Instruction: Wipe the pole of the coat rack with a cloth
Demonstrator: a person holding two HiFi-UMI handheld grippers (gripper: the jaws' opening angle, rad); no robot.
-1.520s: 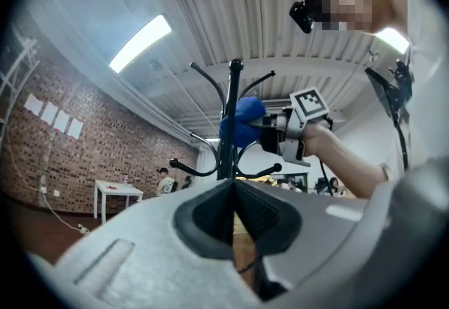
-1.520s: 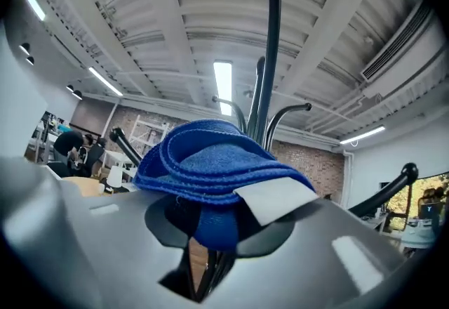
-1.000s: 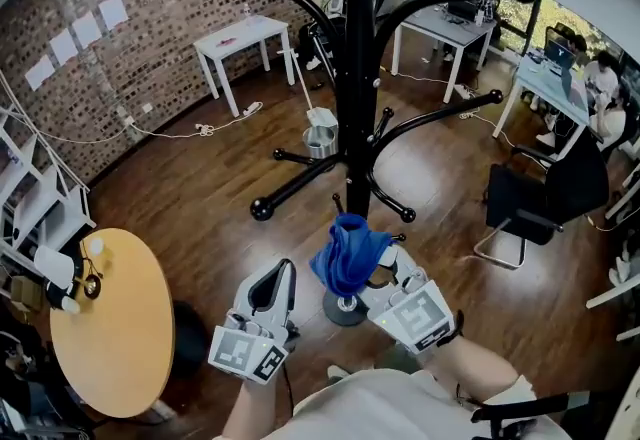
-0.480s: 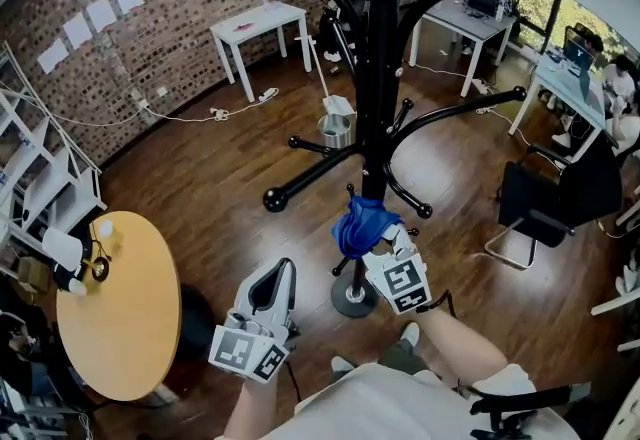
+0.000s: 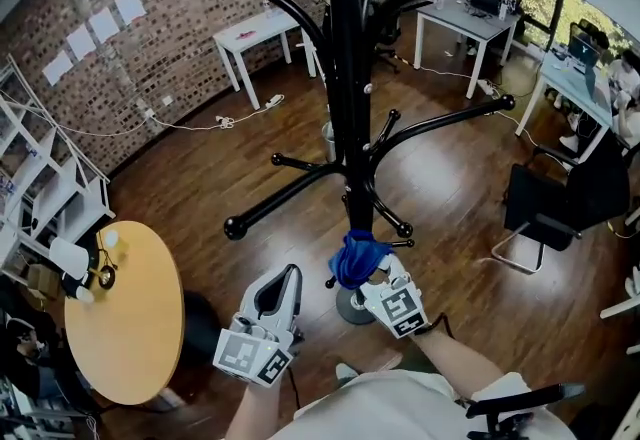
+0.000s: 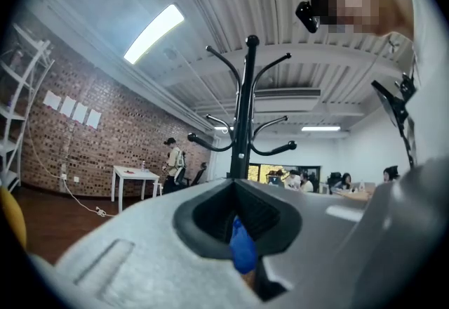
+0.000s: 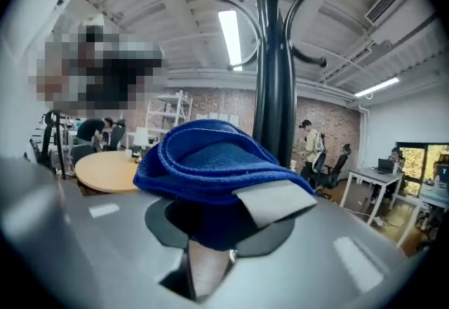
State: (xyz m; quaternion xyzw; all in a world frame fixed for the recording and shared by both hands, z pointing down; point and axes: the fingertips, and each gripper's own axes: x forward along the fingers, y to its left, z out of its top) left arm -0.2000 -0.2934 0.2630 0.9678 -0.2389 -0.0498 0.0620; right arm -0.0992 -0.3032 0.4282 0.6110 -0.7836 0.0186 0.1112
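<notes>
Cloth: blue cloth (image 5: 357, 258) bunched against the pole (image 5: 345, 118), low down.
Right gripper (image 5: 380, 275): jaws clamped on the cloth.
Left gripper (image 5: 283, 286): jaws together, empty, well aside.
Progress: wiping seemingly under way; how much pole is left, unclear.

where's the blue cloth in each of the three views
Head view: blue cloth low centre, against the lower pole, held by the right gripper.
Left gripper view: small blue patch low centre, seen past the left gripper's fingers.
Right gripper view: fills the centre, clamped in the fingers.
Shared landmark: the black coat rack pole.
</notes>
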